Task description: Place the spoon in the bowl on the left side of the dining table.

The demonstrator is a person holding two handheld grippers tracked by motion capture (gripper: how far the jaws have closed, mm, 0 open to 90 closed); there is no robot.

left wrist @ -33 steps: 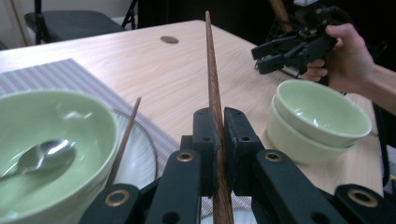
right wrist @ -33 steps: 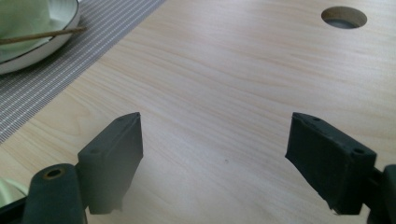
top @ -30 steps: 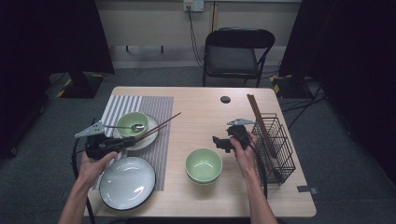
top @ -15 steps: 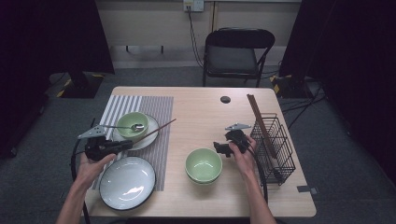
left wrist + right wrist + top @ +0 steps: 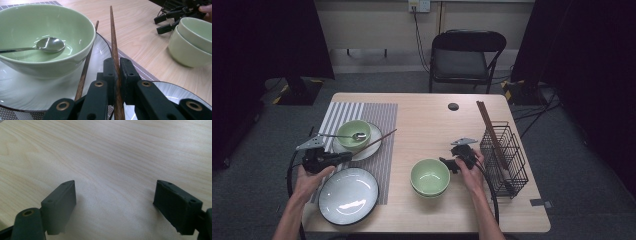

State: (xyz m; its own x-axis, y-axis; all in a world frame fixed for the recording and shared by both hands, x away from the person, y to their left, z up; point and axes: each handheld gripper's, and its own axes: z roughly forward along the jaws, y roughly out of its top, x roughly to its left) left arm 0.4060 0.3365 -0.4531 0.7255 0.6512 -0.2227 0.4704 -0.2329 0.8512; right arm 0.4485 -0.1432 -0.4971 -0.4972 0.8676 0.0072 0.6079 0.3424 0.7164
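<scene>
One brown chopstick (image 5: 113,37) is clamped in the left gripper (image 5: 117,72), held over the plate (image 5: 30,92) beside the green bowl (image 5: 47,32) — its mate (image 5: 86,67) seemingly left on the plate. The right gripper (image 5: 113,205) is spread wide and empty over bare table (image 5: 112,150).

Your left tongs (image 5: 117,72) have matte black jaws with small screw holes and brass-ringed pivots; your right tongs (image 5: 115,205) match. Each carries a grey three-cornered plate and a black trailing cable. Forearms are bare.
</scene>
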